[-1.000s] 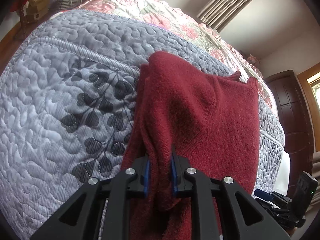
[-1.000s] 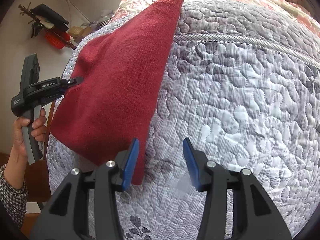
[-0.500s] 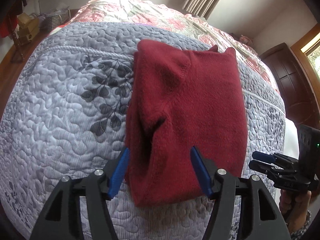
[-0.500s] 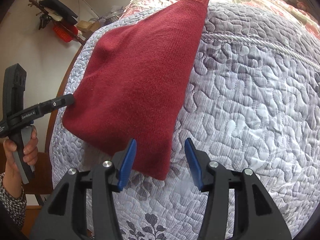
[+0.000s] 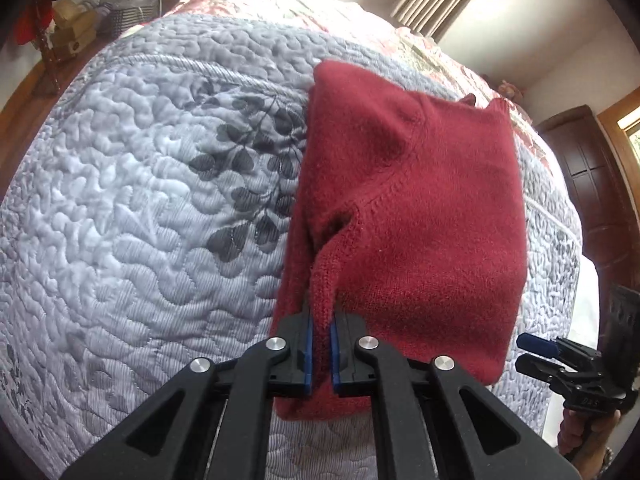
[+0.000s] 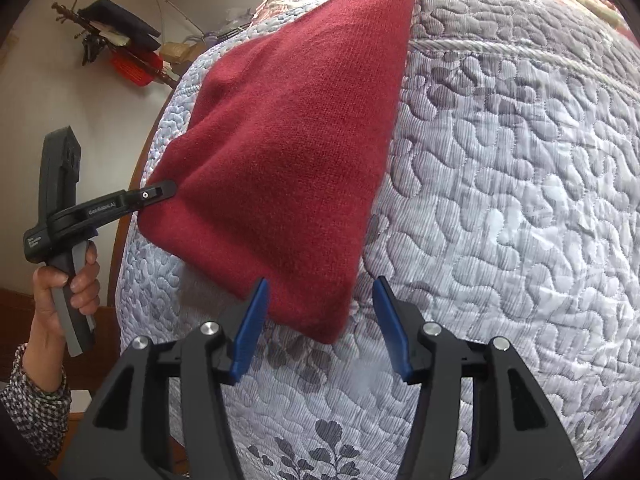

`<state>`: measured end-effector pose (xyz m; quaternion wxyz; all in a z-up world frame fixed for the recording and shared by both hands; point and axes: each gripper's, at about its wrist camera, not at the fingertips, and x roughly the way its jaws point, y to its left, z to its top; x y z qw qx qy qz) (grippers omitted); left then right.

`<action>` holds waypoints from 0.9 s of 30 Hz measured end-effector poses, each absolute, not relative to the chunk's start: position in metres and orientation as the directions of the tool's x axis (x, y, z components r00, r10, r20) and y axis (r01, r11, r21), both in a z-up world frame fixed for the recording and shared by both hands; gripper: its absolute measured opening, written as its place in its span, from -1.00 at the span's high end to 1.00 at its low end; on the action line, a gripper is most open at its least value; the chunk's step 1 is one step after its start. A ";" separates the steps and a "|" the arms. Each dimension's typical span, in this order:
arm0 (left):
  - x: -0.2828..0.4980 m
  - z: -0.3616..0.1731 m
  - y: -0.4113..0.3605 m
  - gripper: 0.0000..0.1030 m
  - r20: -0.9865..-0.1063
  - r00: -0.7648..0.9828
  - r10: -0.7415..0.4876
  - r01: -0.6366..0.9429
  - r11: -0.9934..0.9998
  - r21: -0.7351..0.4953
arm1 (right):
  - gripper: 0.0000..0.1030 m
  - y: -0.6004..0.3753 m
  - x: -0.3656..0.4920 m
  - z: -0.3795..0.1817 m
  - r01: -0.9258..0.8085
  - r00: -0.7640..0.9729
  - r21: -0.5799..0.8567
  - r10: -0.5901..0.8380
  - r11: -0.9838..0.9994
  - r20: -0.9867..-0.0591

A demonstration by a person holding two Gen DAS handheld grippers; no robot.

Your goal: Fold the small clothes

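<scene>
A dark red knit sweater (image 5: 420,208) lies folded on the grey quilted bedspread (image 5: 140,200). My left gripper (image 5: 321,320) is shut on a raised ridge of fabric at the sweater's near left edge. In the right wrist view the sweater (image 6: 288,152) runs away from me, and its near corner sits just ahead of and between the blue pads of my right gripper (image 6: 320,308), which is open and touches nothing. The left gripper (image 6: 166,189) bites the sweater's left side there, held by a hand (image 6: 68,280). The right gripper (image 5: 524,354) shows low at the right.
The grey quilt (image 6: 500,200) spreads wide to the right of the sweater. A red floral cover (image 5: 280,4) lies farther back. A dark wooden door (image 5: 592,200) stands at the right, boxes and a basket (image 5: 80,28) at the back left, and a rack with hung items (image 6: 120,48) beside the bed.
The left gripper held the sweater, opened half a second ago, and has now shut on a fold at its near edge. The right gripper, still open, has come closer to the near corner.
</scene>
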<state>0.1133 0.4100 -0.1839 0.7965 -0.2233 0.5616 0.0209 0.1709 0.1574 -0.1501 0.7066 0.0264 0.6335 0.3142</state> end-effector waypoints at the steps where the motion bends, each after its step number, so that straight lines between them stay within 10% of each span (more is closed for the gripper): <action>1: 0.115 -0.188 0.405 0.86 -0.905 0.352 -0.237 -0.266 0.902 -0.340 | -0.04 0.160 0.171 -0.156 -0.401 -0.010 0.434 0.470 0.807 -0.883; 7: 0.117 -0.197 0.399 0.65 -0.915 0.342 -0.214 -0.286 0.904 -0.319 | -0.06 0.168 0.171 -0.185 -0.369 -0.068 0.451 0.460 0.813 -0.885; 11: 0.120 -0.196 0.403 0.66 -0.910 0.352 -0.219 -0.312 0.889 -0.334 | 0.51 0.170 0.172 -0.190 -0.362 -0.102 0.508 0.508 0.782 -0.855; 17: 0.124 -0.202 0.400 0.61 -0.917 0.345 -0.198 -0.293 0.906 -0.306 | 0.59 0.169 0.164 -0.181 -0.412 -0.074 0.464 0.479 0.784 -0.875; 24: 0.125 -0.209 0.397 0.56 -0.920 0.336 -0.201 -0.274 0.914 -0.300 | 0.38 0.175 0.167 -0.192 -0.429 -0.089 0.432 0.439 0.793 -0.894; 27: 0.127 -0.193 0.402 0.17 -0.902 0.352 -0.248 -0.250 0.904 -0.346 | 0.02 0.168 0.175 -0.171 -0.461 -0.064 0.431 0.456 0.775 -0.888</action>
